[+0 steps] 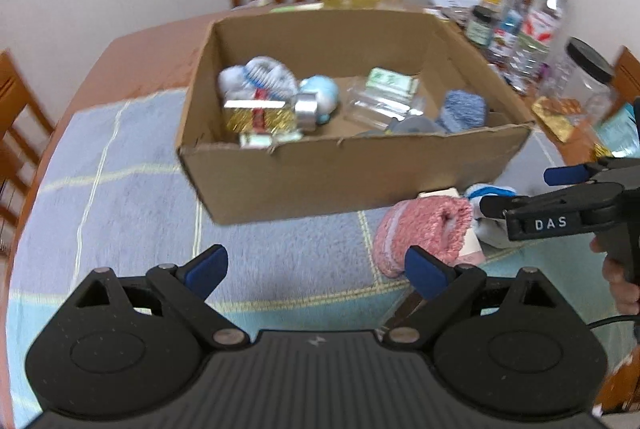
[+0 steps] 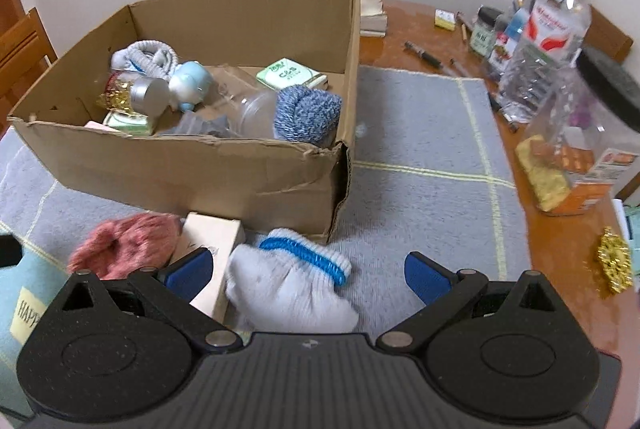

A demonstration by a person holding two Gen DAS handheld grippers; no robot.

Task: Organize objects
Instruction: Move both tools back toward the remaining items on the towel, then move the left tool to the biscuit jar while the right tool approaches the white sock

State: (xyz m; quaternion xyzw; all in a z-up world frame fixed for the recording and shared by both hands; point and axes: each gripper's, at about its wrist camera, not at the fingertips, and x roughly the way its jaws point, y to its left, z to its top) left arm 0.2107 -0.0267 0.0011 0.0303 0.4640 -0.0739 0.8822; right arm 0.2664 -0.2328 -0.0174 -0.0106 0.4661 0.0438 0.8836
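While the white sock with the blue band (image 2: 290,285) lay on the grey cloth (image 2: 420,133) just in front of the cardboard box (image 2: 192,169), the right gripper (image 2: 308,275) stood over it with its jaws spread wide, pinching nothing. Beside the sock lay a small white carton (image 2: 212,241) and a pink sock (image 2: 124,249). The left gripper (image 1: 316,267) was likewise spread and empty, the pink sock near its right finger. The box held a blue knitted sock (image 2: 308,113) and a silver tin (image 2: 150,95).
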